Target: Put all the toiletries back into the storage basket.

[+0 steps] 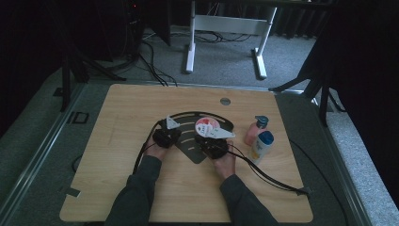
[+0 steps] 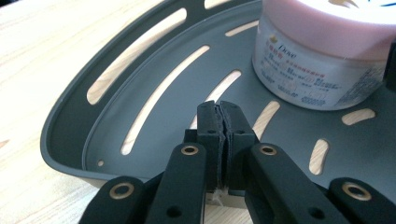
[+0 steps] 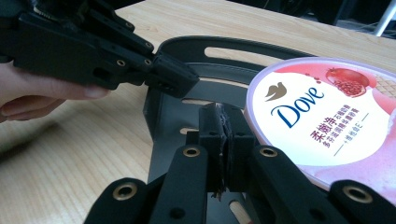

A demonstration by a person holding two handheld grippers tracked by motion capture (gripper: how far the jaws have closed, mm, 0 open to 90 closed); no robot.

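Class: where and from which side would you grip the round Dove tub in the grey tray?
Probably across the white side wall of the round pink-lidded Dove tub, coming level from the tray's open near edge. It stands upright, and its flat, wide lid offers no hold.

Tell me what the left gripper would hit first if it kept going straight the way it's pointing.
The left gripper, jaws shut, points low across the slotted floor of the dark grey tray. Straight on it would probably meet the tray's raised rim; the Dove jar sits right of that line, though depth is hard to judge.
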